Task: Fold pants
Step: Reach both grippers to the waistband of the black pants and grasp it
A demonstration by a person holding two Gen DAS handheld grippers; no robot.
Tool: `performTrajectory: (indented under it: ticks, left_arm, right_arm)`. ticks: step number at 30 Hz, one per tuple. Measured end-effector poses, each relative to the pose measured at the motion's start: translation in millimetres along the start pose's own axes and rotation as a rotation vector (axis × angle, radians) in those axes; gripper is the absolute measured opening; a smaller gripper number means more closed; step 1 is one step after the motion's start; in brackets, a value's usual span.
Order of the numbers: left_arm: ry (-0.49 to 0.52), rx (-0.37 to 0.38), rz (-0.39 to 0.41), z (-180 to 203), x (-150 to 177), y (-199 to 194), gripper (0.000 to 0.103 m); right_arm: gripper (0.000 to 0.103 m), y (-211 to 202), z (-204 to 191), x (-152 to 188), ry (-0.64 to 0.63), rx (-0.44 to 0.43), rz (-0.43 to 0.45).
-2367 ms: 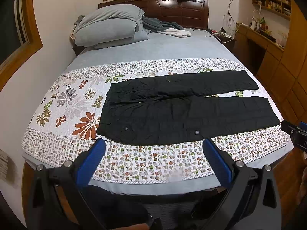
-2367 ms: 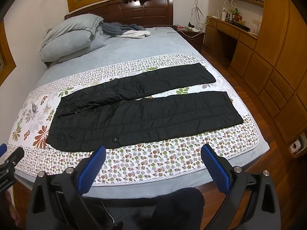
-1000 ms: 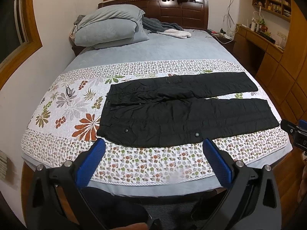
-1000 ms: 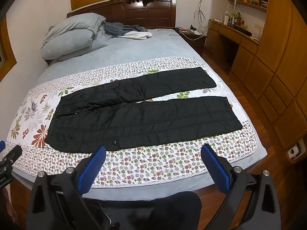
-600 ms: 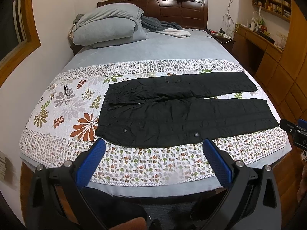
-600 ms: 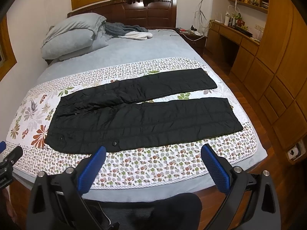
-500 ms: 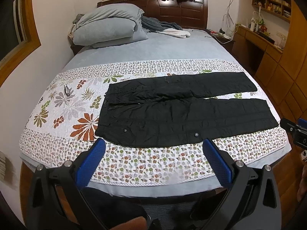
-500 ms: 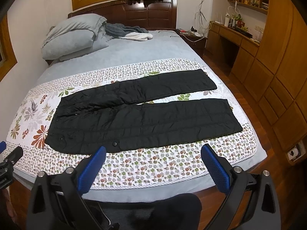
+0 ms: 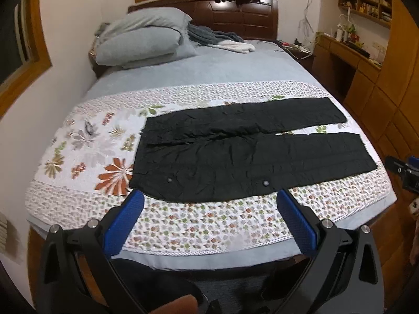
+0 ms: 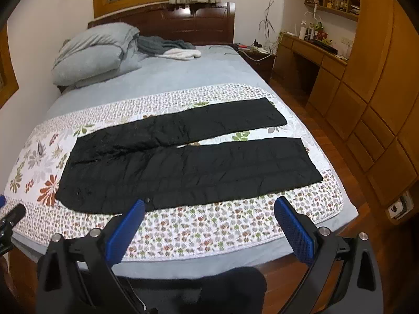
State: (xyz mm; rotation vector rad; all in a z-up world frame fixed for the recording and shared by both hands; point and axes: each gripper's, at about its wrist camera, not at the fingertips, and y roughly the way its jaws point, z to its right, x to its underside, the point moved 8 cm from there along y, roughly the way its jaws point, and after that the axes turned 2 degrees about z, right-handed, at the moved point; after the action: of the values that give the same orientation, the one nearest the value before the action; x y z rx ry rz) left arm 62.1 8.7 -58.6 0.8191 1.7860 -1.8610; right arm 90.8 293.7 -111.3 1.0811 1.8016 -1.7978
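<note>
Black pants point(image 9: 235, 154) lie flat on a floral quilt point(image 9: 183, 225) across the bed point(image 9: 209, 65), long axis crosswise: waistband left, cuffs right, legs slightly splayed. Fabric is quilted and matte, with two round snaps along the near edge. Left gripper point(image 9: 209, 204) and right gripper point(image 10: 208, 209) hover near the bed's foot, blue-padded fingers spread wide, empty.

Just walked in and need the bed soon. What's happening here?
A person holds a gripper in each hand, facing black pants spread flat across a floral quilt on the bed. The left gripper and right gripper are both open and hang short of the near edge of the pants, touching nothing. Both legs lie unfolded, side by side, so no fold has been made.
</note>
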Motion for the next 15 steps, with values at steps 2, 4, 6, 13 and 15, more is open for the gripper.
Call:
performTrajectory:
  ticks: [2,4,6,13,15]
  left_arm:
    - [-0.021,0.034,-0.054,-9,6,17,0.101]
    - [-0.029,0.028,-0.096,-25,12,35,0.101]
    - [-0.045,0.030,-0.114,-48,15,51,0.101]
    - [-0.181,-0.003,-0.008,-143,2,97,0.101]
    - [-0.244,-0.045,-0.001,-182,1,125,0.101]
  right_arm:
    - [0.100,5,12,-3,0.017,-0.006,0.008]
    - [0.100,18,35,-8,0.046,-0.004,0.031]
    - [0.100,38,56,-8,0.067,-0.023,0.009]
    - [0.100,136,140,11,0.319,-0.234,-0.150]
    - [0.100,161,165,22,0.414,-0.260,-0.187]
